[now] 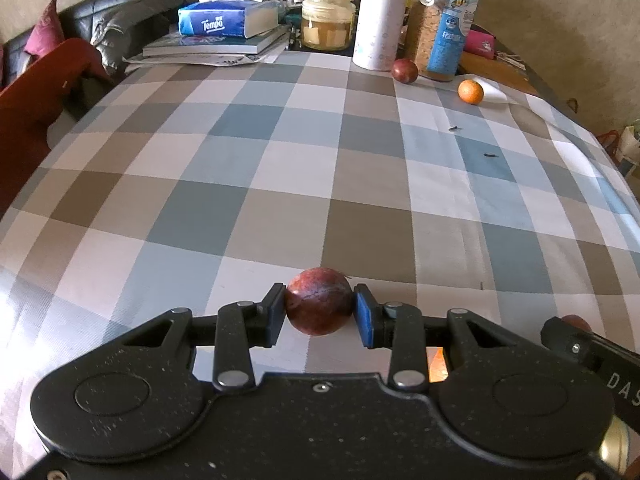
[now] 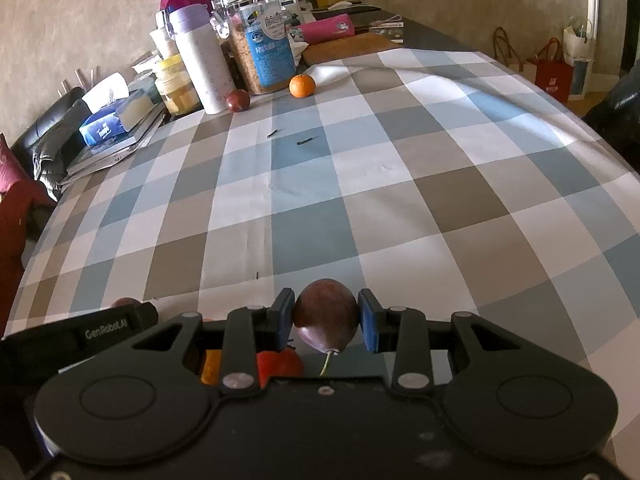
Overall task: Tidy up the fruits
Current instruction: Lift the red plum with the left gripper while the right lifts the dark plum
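Observation:
My left gripper (image 1: 319,314) is shut on a round mottled red fruit (image 1: 318,300) just above the checked tablecloth (image 1: 280,168). My right gripper (image 2: 326,320) is shut on a dark maroon fruit (image 2: 326,316) whose green stem hangs down. Under the right gripper lie an orange fruit (image 2: 211,366) and a red fruit (image 2: 280,364), partly hidden by the linkage. Far across the table rest another dark red fruit (image 1: 404,71) (image 2: 238,100) and a small orange (image 1: 470,91) (image 2: 302,85). The two grippers sit side by side; the right one's body (image 1: 588,352) edges into the left wrist view.
At the far edge stand a white bottle (image 1: 380,20), a clear canister (image 1: 444,28), a yellow-lidded jar (image 1: 328,20) and a tissue pack on books (image 1: 224,20). A dark sofa (image 1: 100,28) lies beyond the left edge. Shopping bags (image 2: 560,68) stand on the floor at the right.

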### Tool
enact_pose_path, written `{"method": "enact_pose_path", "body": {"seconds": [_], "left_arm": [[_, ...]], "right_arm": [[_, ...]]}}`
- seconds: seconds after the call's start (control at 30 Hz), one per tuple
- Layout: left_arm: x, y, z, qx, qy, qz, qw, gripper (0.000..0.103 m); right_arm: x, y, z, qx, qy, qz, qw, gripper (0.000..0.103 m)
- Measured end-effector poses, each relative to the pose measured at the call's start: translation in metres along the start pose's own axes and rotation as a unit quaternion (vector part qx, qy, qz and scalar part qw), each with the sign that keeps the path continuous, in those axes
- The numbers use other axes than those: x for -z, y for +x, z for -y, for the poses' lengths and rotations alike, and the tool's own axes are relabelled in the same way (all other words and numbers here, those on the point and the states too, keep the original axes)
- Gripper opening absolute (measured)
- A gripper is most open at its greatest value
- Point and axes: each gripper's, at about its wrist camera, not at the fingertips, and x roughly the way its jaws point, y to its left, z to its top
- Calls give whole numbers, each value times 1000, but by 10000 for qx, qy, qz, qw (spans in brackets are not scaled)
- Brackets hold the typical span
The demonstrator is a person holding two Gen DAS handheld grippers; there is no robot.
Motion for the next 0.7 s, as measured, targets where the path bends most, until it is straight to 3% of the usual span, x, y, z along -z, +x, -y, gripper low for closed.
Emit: {"method": "enact_pose_path", "body": {"seconds": [0.47,0.7], "left_arm": [[2,1,9,-404,232,221,9987,44],[-5,-5,1,-517,-45,289,9982,44]], "right_arm": [[4,4,-11,335,-303,45,9990,36],[2,6,-10,291,-222,65,9993,36]]}}
